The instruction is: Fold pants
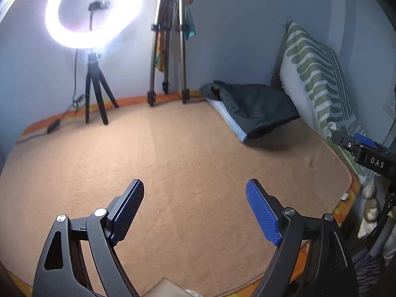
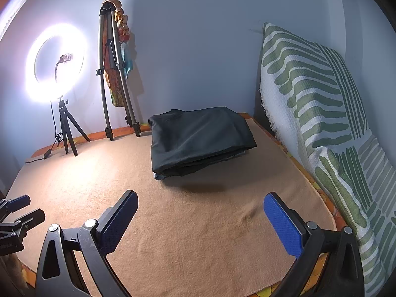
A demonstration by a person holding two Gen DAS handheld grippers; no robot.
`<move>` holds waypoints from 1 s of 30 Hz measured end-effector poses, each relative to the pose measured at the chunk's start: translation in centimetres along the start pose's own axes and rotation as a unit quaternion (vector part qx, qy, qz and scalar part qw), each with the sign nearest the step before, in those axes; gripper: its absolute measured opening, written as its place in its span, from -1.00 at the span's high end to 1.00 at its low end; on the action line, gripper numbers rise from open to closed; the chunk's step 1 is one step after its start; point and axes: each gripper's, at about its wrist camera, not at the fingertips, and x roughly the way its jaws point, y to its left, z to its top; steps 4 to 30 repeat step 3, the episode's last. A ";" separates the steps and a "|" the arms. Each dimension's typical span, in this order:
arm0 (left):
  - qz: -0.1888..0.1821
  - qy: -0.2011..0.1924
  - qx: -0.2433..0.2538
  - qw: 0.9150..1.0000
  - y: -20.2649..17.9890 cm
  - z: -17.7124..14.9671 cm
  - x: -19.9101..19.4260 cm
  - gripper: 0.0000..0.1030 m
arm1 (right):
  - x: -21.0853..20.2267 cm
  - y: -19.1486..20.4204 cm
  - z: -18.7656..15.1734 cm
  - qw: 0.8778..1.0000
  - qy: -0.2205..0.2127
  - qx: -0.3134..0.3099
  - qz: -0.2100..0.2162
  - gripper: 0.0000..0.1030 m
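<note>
On the tan blanket [image 2: 198, 222], folded dark pants [image 2: 198, 138] lie.

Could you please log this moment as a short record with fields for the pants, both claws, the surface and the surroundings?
pants: dark pants folded, lying on a light blue folded cloth
left claw: left claw open, empty, above the blanket
right claw: right claw open, empty, apart from the pants
surface: tan blanket
surroundings: lit ring light, tall tripod, green-striped pillow at the wall
</note>
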 end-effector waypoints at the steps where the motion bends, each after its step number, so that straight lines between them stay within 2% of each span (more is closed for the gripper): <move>1: -0.001 0.001 0.001 1.000 0.0 0.0 0.1 -0.65 | 0.0 0.0 -0.1 1.000 0.001 -0.001 0.000 -1.00; 30: 0.001 0.004 -0.006 1.000 0.3 0.0 0.3 -0.65 | 0.0 0.0 -0.1 1.000 0.001 -0.002 0.000 -1.00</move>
